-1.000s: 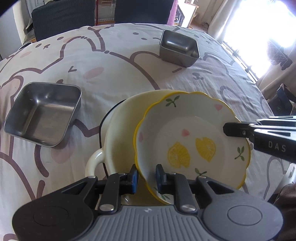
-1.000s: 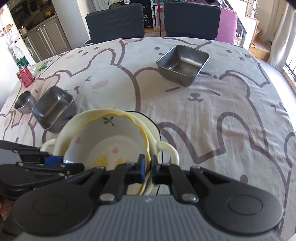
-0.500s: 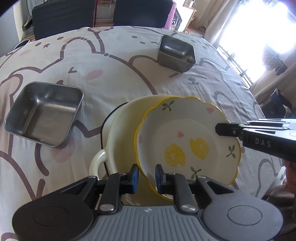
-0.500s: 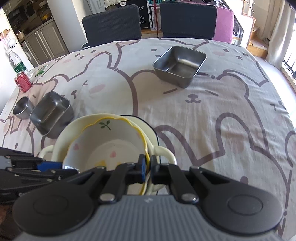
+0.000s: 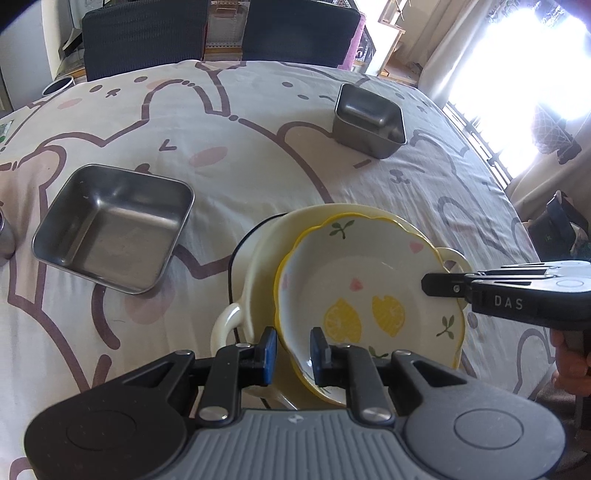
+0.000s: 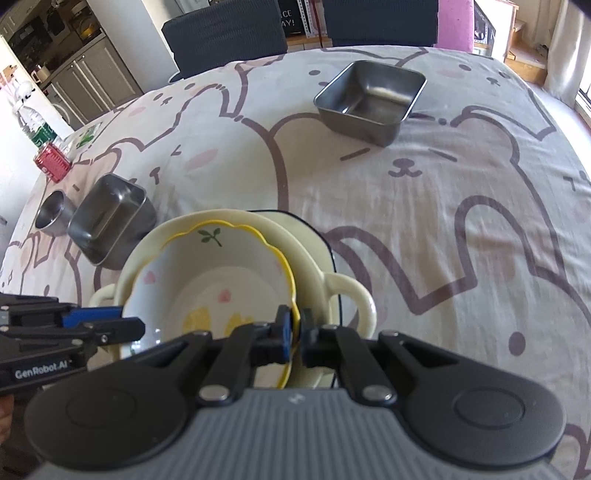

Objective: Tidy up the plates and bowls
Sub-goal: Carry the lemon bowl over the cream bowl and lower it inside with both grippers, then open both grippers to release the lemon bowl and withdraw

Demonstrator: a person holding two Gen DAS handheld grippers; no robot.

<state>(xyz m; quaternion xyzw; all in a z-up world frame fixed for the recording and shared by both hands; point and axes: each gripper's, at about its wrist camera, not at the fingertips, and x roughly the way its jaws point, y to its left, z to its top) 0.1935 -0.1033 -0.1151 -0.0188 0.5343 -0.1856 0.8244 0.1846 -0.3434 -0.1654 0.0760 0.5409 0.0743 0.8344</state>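
Left wrist view: left gripper (image 5: 293, 350) at 6 o'clock, jaws narrow, straddling the near rim of the lemon bowl (image 5: 365, 291); blue pad on the outer side, black pad on the inner side. Whether the pads actually press the rim cannot be told from this angle. Lemon bowl sits tilted inside the cream handled dish (image 5: 266, 258), which rests on the tabletop (image 5: 258, 140) w/ bear-print cloth. Right gripper (image 5: 436, 285) enters from 3 o'clock, tips at the bowl's right rim. Large steel tray (image 5: 110, 229) at 9 o'clock, apart from the dish. Small steel tray (image 5: 369, 120) at 1 o'clock, well apart.

Right wrist view: right gripper (image 6: 294, 332) at 6 o'clock, jaws closed narrow on the yellow rim of the lemon bowl (image 6: 218, 280); rim passes between the pads. Cream handled dish (image 6: 317, 266) beneath, one loop handle at 3 o'clock of the bowl. Left gripper (image 6: 129, 325) comes in from 9 o'clock, at the bowl's left rim. Large steel tray (image 6: 110, 221) at 10 o'clock, steel cup (image 6: 53, 210) just beside it, red can (image 6: 51, 162) farther out. Small steel tray (image 6: 373, 98) at 1 o'clock, near two dark chairs (image 6: 229, 33).
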